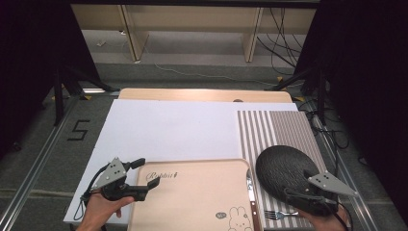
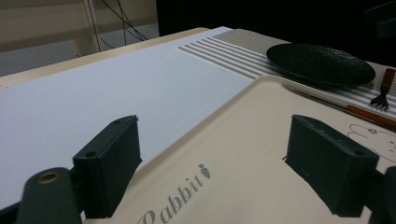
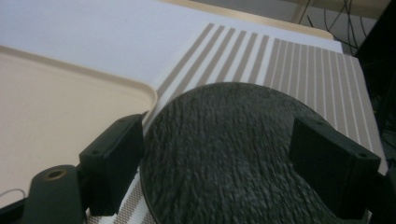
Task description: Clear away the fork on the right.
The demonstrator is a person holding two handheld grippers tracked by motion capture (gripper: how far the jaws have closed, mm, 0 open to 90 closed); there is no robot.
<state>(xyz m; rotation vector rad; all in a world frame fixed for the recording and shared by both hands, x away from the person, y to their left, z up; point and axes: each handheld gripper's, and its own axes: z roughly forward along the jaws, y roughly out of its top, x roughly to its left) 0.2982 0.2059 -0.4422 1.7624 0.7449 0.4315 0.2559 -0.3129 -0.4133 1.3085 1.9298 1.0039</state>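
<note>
A beige tray [image 1: 192,202] printed with "Rabbit" and a bunny lies at the table's near edge. My left gripper [image 1: 147,174] is open at the tray's left corner. In the left gripper view [image 2: 219,161], one jaw stands over the white board [image 2: 116,93] and the other over the tray [image 2: 261,135]. A black textured plate [image 1: 284,168] rests on the striped mat [image 1: 274,127] to the right of the tray. My right gripper [image 1: 294,193] hovers open at the plate's near rim. In the right gripper view [image 3: 224,163] its jaws stand spread on either side of the plate [image 3: 224,135].
A knife [image 1: 250,192] with a brown handle lies along the tray's right edge. A fork [image 1: 278,214] lies on the mat just in front of the plate. The white board [image 1: 168,130] covers the table's left and middle. Cables trail on the floor beyond the table.
</note>
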